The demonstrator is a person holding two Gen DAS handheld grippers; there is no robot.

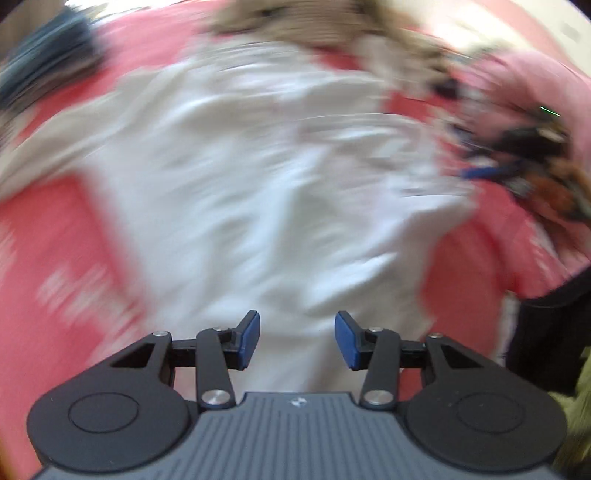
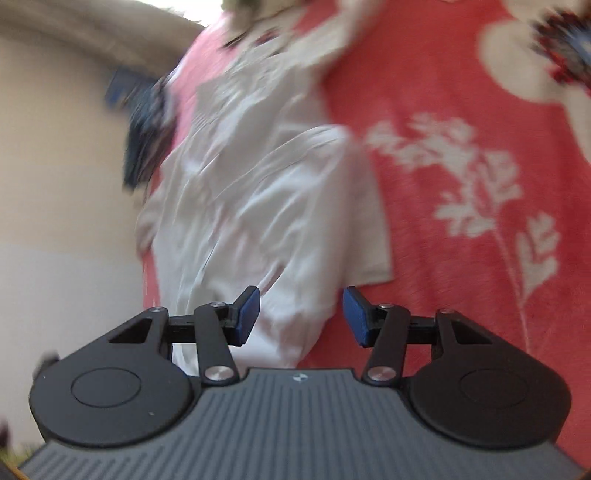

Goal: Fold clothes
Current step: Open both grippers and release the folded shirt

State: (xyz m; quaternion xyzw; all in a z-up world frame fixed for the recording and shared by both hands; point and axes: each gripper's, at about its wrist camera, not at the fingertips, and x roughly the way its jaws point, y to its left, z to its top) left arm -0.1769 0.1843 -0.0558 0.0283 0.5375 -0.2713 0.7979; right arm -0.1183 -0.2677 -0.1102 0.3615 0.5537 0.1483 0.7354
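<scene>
1. Left wrist view: a white garment [image 1: 266, 177] lies spread over a coral-red blanket [image 1: 55, 236], filling the middle of the frame from the upper centre down to the claw. Its cloth is creased, with a sleeve-like part running off toward the left edge.
2. Left wrist view: the left claw [image 1: 297, 339] sits at the bottom centre, pointing steeply down at the white cloth. Its blue pads [image 1: 249, 341] stand apart with nothing gripped; only the garment's surface shows in the gap behind them.
3. Left wrist view: heavy blur smears everything. A tan heap of fabric [image 1: 295, 18] at the top, a dark blue item [image 1: 48, 55] in the upper left and a dark, multicoloured shape [image 1: 532, 155] at the right edge cannot be told further.
4. Right wrist view: the same white garment [image 2: 258, 192] runs as a long wrinkled strip from the upper centre to the lower centre, on the red blanket [image 2: 461, 92], whose white leaf print [image 2: 472, 173] fills the right half.
5. Right wrist view: the right claw [image 2: 301, 317] is at the bottom centre, angled downward, its blue pads [image 2: 248, 314] spread and holding nothing; the garment's lower end lies behind the left pad.
6. Right wrist view: a beige wall [image 2: 55, 166] takes the left side. A dark blue cloth [image 2: 142, 122] at the blanket's left edge and a patterned item [image 2: 565, 51] in the upper right corner are blurred and partly cut off.
</scene>
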